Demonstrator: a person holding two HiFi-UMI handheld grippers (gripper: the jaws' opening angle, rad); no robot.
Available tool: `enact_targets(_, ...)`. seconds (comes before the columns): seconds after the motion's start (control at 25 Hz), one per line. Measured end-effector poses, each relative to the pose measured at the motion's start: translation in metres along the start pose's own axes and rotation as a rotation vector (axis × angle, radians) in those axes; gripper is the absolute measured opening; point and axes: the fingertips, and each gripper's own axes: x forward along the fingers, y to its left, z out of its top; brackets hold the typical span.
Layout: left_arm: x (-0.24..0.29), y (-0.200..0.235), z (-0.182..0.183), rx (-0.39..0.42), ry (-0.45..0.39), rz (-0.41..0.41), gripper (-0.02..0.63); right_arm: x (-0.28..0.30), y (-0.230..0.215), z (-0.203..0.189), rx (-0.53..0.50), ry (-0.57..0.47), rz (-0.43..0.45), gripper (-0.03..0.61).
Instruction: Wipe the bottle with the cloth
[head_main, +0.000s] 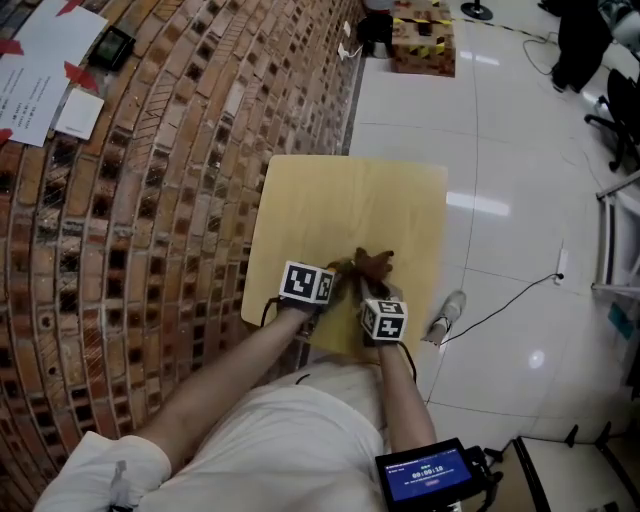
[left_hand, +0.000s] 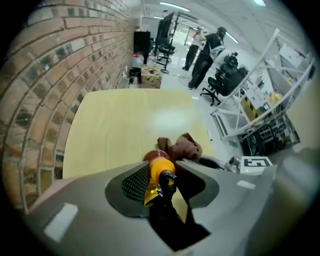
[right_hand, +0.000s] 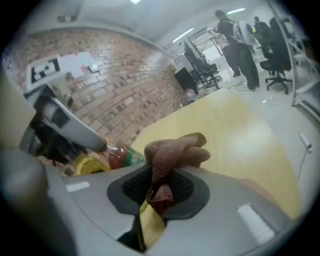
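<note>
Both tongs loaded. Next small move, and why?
Probably ease the right tongs toward the bottle so the cloth presses on its side, then stroke. The left tongs grip the bottle near its yellow cap, and the cloth, pinched in the right tongs, hangs just beside it; contact isn't clear.

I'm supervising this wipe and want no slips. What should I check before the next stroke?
1. Bottle gripped by left gripper: ok, jaws clamp its top end.
2. Cloth gripped by right gripper: ok, pinched between the jaws.
3. Cloth touching bottle: cannot tell; they sit close together.
4. Table bare beyond both grippers: ok.
</note>
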Motion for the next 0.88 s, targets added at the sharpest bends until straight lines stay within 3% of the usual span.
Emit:
enact_targets(0.08,0.0,0.004,0.001,-0.1,-0.006,-0.009,0.173,-0.017,0.02,0.004,-0.002,-0.059,0.162,0.067)
enact_targets(0.16,0.001,0.009,0.002,-0.199,-0.012,-0.015,0.173,-0.03,0.052,-0.001,-0.066,-0.049,0.32,0.067)
enact_targets(0.24,0.001,0.013,0.004,-0.282,-0.013,-0.021,0.173,-0.032,0.079,-0.008,-0.133,-0.018,0.408,0.067)
enact_targets(0.36,0.002,0.017,0.005,-0.345,-0.01,-0.035,0.172,-0.018,0.083,-0.012,-0.141,0.024,0.381,0.067)
enact_targets(0.52,0.002,0.013,0.0,-0.368,0.002,-0.072,0.173,0.011,0.046,-0.028,-0.133,0.149,0.226,0.067)
enact_targets(0.6,0.001,0.011,-0.001,-0.342,0.006,-0.084,0.173,0.024,0.025,-0.04,-0.147,0.242,0.107,0.067)
enact_targets(0.68,0.001,0.006,-0.001,-0.27,0.013,-0.089,0.173,0.027,0.013,-0.045,-0.134,0.289,0.051,0.067)
enact_targets(0.8,0.001,-0.002,-0.001,-0.079,0.031,-0.082,0.172,0.012,-0.001,-0.03,-0.032,0.222,0.063,0.067)
enact_targets(0.88,0.0,-0.008,-0.001,0.108,0.047,-0.07,0.172,-0.006,-0.015,-0.004,0.056,0.113,0.091,0.067)
